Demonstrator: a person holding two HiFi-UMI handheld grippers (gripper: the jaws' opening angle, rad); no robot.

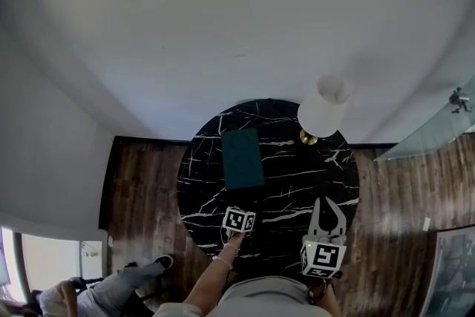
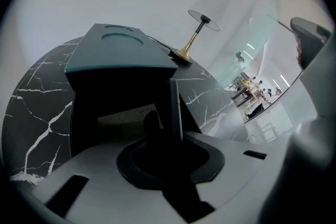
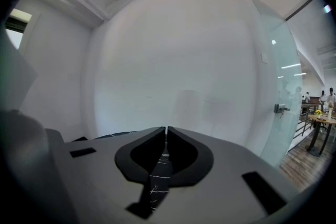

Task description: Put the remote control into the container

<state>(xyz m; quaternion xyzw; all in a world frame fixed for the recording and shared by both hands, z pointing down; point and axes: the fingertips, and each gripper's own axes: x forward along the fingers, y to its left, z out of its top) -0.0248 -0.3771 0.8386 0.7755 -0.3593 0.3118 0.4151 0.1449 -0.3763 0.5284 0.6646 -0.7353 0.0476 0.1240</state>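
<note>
The teal lidded container (image 1: 243, 158) lies left of centre on the round black marble table (image 1: 297, 182). In the left gripper view the container (image 2: 121, 52) fills the area just ahead of the jaws, its front face dark. My left gripper (image 2: 167, 136) is shut on a thin dark slab, the remote control (image 2: 175, 107), which stands edge-on against the container's front. Its marker cube (image 1: 239, 220) sits just in front of the container's near end. My right gripper (image 1: 326, 203) hovers over the table's near right edge, shut (image 3: 166, 131) with nothing in it.
A white-shaded lamp (image 1: 324, 108) on a brass stem (image 2: 190, 44) stands at the table's far right. White walls curve behind the table; a glass partition (image 1: 438, 130) is at the right. Dark wood floor surrounds the table. A seated person's shoe (image 1: 163, 261) shows at lower left.
</note>
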